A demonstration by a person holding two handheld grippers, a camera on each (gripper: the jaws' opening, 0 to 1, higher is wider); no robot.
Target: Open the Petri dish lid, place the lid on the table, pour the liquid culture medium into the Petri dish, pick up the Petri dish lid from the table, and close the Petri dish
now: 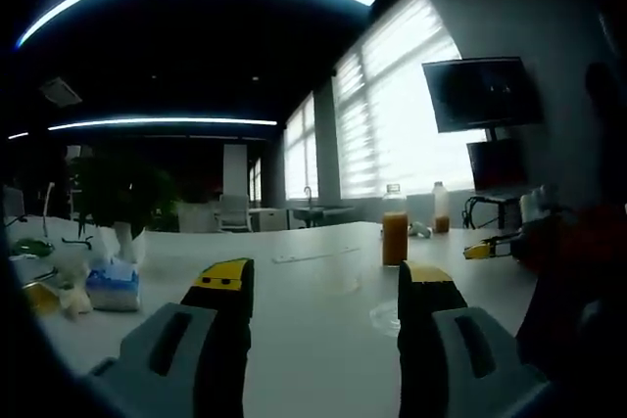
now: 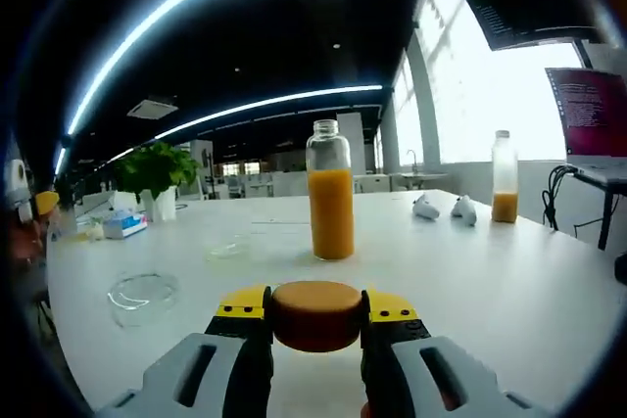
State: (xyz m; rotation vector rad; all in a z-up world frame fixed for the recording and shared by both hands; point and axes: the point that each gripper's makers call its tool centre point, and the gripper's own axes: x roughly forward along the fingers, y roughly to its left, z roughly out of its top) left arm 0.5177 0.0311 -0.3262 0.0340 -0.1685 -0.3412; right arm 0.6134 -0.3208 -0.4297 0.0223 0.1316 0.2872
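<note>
A clear bottle (image 2: 330,193) half full of orange liquid stands uncapped on the white table (image 2: 509,281), a little beyond my right gripper (image 2: 315,308). That gripper is shut on a round brown-orange cap (image 2: 315,318). A clear Petri dish (image 2: 142,293) lies to the left, and a second clear round piece (image 2: 228,252) lies farther back. In the left gripper view my left gripper (image 1: 323,281) is open with nothing between its jaws. The bottle (image 1: 394,227) stands beyond its right jaw, and a faint clear dish (image 1: 385,316) lies beside that jaw. The right gripper's yellow tips (image 1: 485,251) enter from the right.
A second, smaller bottle of orange liquid (image 2: 504,191) stands at the back right, near two small white objects (image 2: 426,208). A potted plant (image 2: 155,175) and a tissue pack (image 2: 122,225) sit at the far left. A laptop (image 2: 593,115) stands at the right edge.
</note>
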